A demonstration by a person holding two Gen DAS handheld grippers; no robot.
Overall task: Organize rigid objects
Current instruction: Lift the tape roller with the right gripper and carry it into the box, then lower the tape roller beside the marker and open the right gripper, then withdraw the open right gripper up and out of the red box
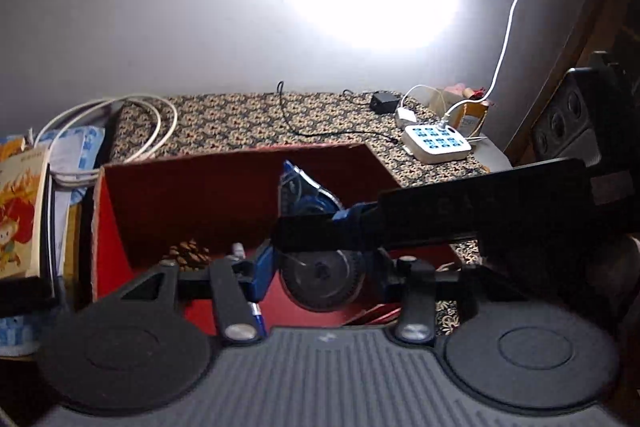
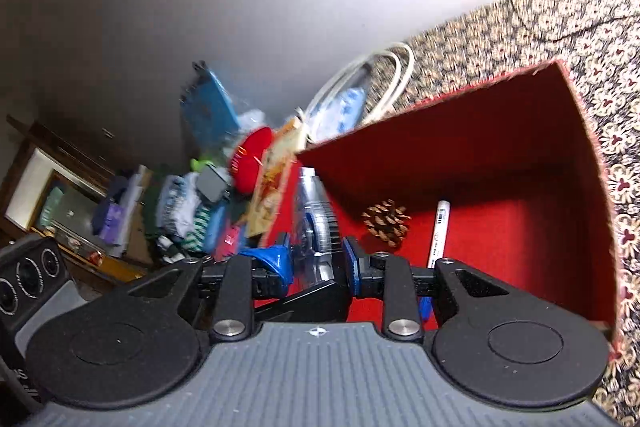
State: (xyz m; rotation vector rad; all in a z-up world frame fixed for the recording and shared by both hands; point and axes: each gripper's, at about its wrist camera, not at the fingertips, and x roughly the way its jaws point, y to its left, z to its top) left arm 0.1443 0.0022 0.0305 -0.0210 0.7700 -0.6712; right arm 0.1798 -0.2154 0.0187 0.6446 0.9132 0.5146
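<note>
While both claws grip one tape dispenser (image 1: 320,279), left claw (image 1: 320,267) and right claw (image 2: 316,263) must lower it into the box (image 2: 520,131).

Left wrist view: close above the red box (image 1: 224,195), facing the wall. Right wrist view: close, tilted, box (image 2: 480,155) at right. Shared: box interior.

No text is legible — book cover (image 1: 16,211) and pen (image 2: 438,231) print blurred.
</note>
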